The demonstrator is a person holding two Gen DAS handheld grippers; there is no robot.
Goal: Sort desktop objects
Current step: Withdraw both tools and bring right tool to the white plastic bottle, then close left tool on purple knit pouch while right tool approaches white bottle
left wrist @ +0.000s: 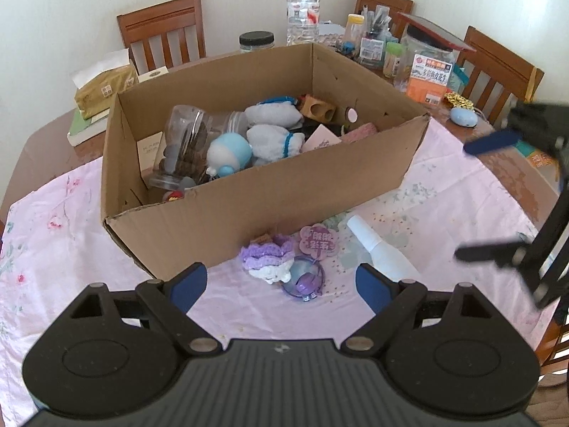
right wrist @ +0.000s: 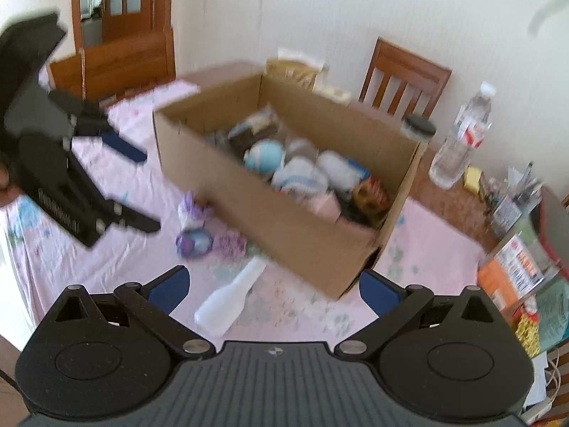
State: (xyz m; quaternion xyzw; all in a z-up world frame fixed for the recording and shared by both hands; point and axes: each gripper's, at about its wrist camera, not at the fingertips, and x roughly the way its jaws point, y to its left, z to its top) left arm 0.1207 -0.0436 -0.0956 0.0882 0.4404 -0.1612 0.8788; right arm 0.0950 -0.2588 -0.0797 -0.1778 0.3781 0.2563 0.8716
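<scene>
Water bottle [left wrist: 302, 7] stands upright at 12 o'clock beyond the box. Black-lidded jar [left wrist: 256, 41] stands just left of it. Tissue pack [left wrist: 103, 82] lies at 10 o'clock. Wooden chairs [left wrist: 163, 28] line the wall.

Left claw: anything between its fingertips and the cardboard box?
In the left wrist view, a purple-white crochet piece and clear purple ball lie between the open left claw and the cardboard box.

Both wrist views look steeply down, close; share cardboard box [left wrist: 256, 192] [right wrist: 284, 220], opposite sides.
</scene>
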